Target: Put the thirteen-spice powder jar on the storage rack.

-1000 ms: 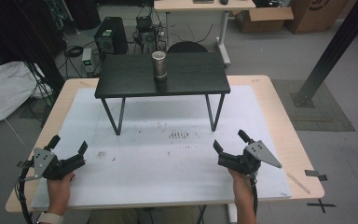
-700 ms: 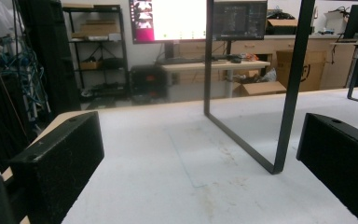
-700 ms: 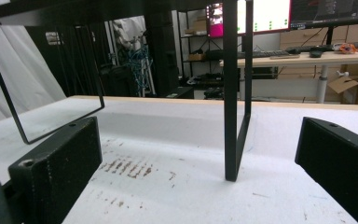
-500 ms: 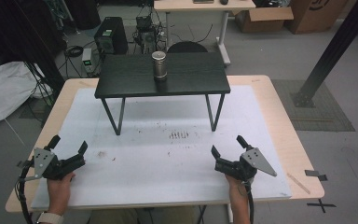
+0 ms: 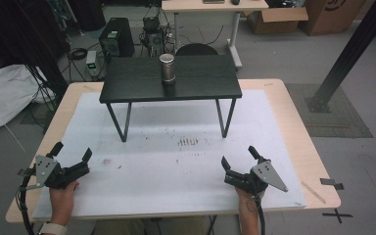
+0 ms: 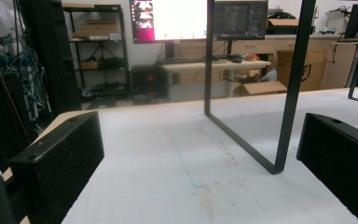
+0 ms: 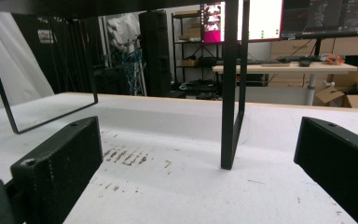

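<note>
My left claw (image 5: pixel 72 157) and right claw (image 5: pixel 241 164) rest low at the near edge of the table (image 5: pixel 293 122), both spread wide and empty (a ready stance, I judge). Well beyond them, the metal cup (image 5: pixel 167 68) stands upright on the small black stand (image 5: pixel 127 83), awaiting a reach.

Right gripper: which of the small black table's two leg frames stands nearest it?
The right-hand leg frame, on the right gripper's side; it rises just ahead of the open jaws, while the left-hand leg frame stands farther away.
</note>
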Demonstrator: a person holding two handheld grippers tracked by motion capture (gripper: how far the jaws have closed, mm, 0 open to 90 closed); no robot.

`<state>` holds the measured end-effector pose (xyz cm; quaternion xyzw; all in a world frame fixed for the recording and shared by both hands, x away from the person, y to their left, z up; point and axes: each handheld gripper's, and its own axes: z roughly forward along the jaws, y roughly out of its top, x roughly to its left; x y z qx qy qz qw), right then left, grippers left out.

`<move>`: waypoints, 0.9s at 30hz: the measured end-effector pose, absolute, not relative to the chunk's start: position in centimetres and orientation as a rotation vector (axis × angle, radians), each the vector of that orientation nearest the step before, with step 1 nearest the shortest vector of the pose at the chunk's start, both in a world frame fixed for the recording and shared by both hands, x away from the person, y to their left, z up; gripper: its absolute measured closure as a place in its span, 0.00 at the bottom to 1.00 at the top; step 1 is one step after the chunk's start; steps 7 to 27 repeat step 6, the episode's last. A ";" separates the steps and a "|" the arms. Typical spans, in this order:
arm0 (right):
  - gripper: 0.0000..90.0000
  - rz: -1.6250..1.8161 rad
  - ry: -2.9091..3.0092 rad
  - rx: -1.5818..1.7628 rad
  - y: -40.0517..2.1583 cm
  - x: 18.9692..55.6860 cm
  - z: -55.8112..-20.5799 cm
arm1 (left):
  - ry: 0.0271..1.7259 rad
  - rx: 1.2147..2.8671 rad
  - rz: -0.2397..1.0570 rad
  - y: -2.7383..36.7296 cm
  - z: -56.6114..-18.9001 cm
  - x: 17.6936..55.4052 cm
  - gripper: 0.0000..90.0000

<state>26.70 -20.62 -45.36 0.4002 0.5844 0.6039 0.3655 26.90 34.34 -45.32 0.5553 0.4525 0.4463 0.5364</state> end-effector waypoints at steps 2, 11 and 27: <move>0.01 1.530 1.511 1.013 -20.4 26.6 -45.4 | 1.077 1.321 1.062 34.3 -45.3 26.9 0.01; 0.01 1.526 1.501 1.003 -20.3 26.5 -45.4 | 1.078 1.322 1.062 34.3 -45.3 26.9 0.01; 0.01 1.526 1.501 1.003 -20.3 26.5 -45.4 | 1.078 1.322 1.062 34.3 -45.3 26.9 0.01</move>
